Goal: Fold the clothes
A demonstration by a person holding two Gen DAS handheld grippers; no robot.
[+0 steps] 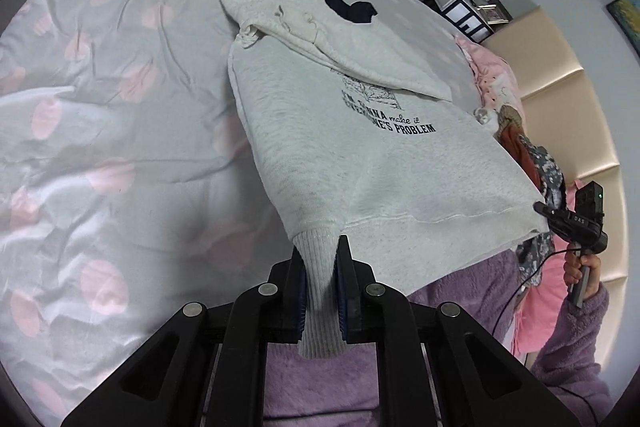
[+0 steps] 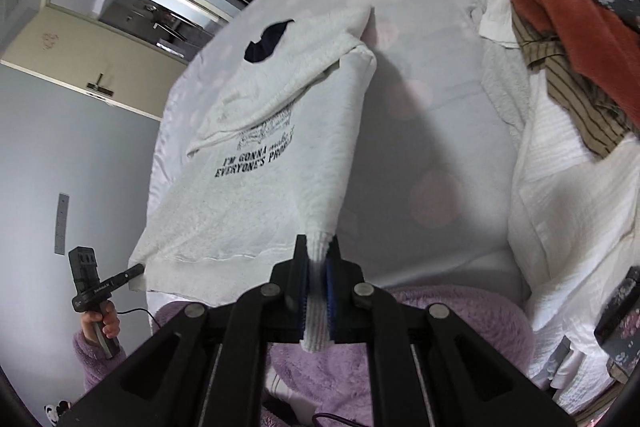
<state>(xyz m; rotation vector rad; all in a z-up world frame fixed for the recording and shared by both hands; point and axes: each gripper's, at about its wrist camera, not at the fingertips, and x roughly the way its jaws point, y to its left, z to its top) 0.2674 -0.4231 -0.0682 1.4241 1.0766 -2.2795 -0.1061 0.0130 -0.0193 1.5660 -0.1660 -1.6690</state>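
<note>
Left wrist | 1 sweatshirt (image 1: 340, 155) | 2 tongs, left (image 1: 322, 247), right (image 2: 318, 247), pinching its hem corners

Soft, even indoor light falls on both views, without glare. The sweatshirt (image 2: 256, 163) casts a broad shadow across the bed (image 2: 440, 107). Fisheye bending curves the edges; corners vignette black.

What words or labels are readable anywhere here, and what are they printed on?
"I'M GONNA make it EVERYONE'S PROBLEM": grey sweatshirt, whose hem corners the left gripper and right gripper pinch; a folded sleeve partly hides it in either view.
"DAS": right gripper's side, left wrist view.
Left gripper's label: too blurred.
Drawing above the slogan: no legible text.
</note>
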